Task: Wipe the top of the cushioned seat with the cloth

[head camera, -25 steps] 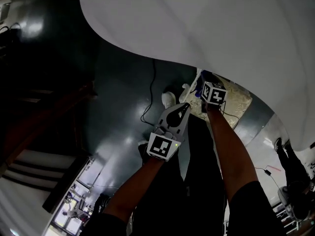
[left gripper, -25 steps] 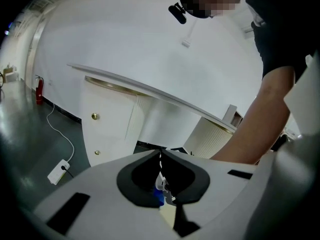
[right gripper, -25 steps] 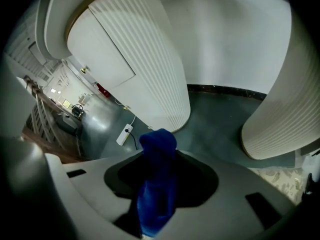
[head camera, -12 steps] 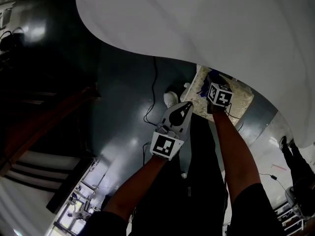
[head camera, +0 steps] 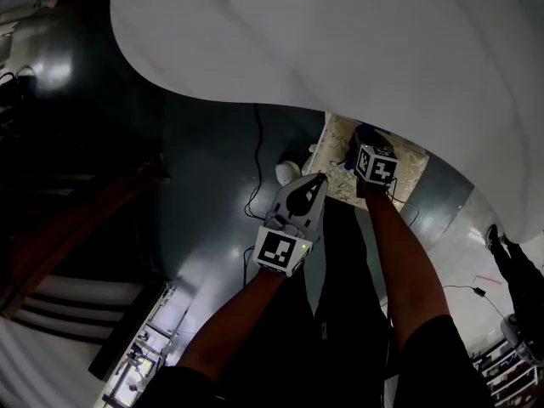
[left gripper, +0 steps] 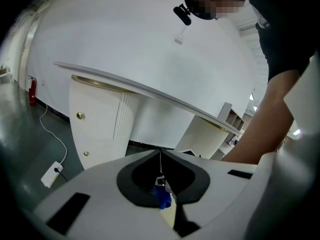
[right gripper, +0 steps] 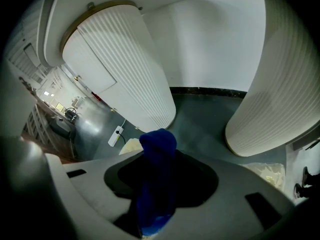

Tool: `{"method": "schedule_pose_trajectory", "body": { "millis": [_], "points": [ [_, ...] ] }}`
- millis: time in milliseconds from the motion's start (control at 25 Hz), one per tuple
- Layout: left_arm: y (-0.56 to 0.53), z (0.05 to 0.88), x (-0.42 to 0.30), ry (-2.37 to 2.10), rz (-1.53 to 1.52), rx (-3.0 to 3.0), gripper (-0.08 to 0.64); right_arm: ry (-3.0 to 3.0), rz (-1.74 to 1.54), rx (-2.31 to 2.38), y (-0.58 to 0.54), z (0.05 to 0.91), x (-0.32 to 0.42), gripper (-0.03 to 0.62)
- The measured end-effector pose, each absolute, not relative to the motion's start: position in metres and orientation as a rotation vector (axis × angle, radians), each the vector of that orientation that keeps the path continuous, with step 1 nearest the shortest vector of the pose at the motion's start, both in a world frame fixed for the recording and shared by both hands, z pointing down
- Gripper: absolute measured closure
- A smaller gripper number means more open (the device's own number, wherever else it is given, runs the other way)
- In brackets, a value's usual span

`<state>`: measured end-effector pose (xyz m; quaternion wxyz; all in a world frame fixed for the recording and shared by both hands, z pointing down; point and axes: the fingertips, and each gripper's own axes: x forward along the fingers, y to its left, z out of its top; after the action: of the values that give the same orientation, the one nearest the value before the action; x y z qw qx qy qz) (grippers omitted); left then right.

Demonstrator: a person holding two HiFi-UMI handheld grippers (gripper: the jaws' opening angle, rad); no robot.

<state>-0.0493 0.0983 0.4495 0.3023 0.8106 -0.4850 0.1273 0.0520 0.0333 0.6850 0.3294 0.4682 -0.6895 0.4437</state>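
The cushioned seat is a cream, textured pad on the floor, half hidden under the white table top; a strip of it also shows as the cream pad in the right gripper view. The blue cloth stands bunched between the jaws of my right gripper, which is shut on it. In the head view that right gripper hangs over the seat's near edge with the cloth poking out beyond its marker cube. My left gripper hovers left of the seat, jaws shut together, holding nothing I can make out.
A big curved white table top fills the upper head view. Its ribbed white pedestals stand close ahead. A white power strip and cable lie on the dark grey floor. A white shoe sits by the left gripper.
Both grippers stay in nearly the same pose. The head view has shifted a little, so more of the cream seat shows beyond the right gripper. The cloth is still held.
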Motion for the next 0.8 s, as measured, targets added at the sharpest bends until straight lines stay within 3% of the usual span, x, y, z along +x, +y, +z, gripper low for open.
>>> {"method": "schedule_pose_trajectory", "body": {
  "millis": [800],
  "points": [
    [0.101,0.448,-0.010,-1.220,0.361,2.172,0.540,-1.801,1.146,1.254,0.042,0.686,0.106,0.434]
  ]
}}
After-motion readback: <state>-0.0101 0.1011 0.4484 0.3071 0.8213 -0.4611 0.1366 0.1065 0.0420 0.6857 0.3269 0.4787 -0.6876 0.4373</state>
